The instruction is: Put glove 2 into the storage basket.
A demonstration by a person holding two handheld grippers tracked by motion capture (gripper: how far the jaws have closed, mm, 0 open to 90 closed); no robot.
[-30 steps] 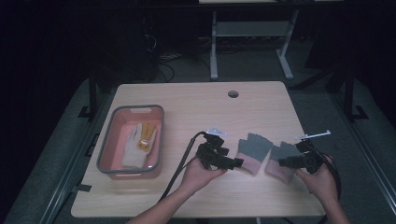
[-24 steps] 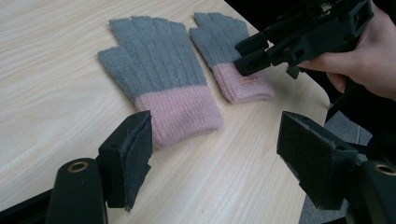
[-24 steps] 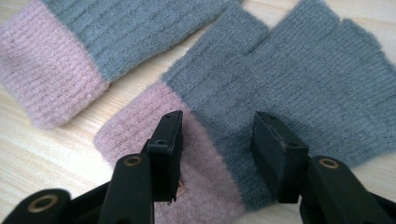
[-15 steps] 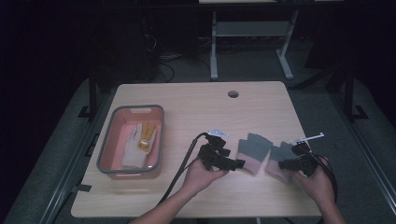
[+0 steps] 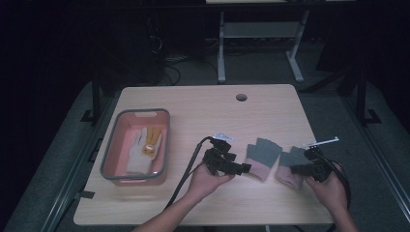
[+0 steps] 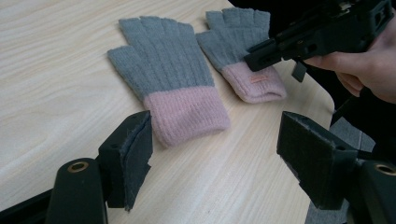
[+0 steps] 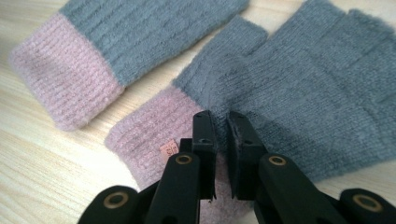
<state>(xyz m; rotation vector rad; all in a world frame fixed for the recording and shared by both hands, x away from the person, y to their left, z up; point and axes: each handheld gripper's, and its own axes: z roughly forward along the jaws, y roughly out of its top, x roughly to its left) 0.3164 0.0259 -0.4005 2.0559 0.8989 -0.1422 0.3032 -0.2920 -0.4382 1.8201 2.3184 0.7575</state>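
Two fingerless gloves, grey with pink cuffs, lie flat side by side on the wooden table. My left gripper (image 5: 246,168) (image 6: 215,154) is open and low over the table, its pads on either side of the left glove's (image 5: 261,157) (image 6: 173,79) (image 7: 140,37) cuff without touching it. My right gripper (image 5: 292,169) (image 6: 261,53) (image 7: 219,121) has just been closing. Its jaws stand almost together, pinching the knit of the right glove (image 5: 289,162) (image 6: 233,42) (image 7: 317,93) where the pink cuff meets the grey.
A grey-rimmed pink bin (image 5: 145,112) stands at the table's left, holding a white glove (image 5: 135,154) and a yellow one (image 5: 153,140). A cable hole (image 5: 241,97) sits near the far edge. The table's right edge (image 5: 314,159) runs close to the right glove.
The right gripper's jaws have closed onto the right glove. Both hands stay where they were, and the gloves have not shifted.
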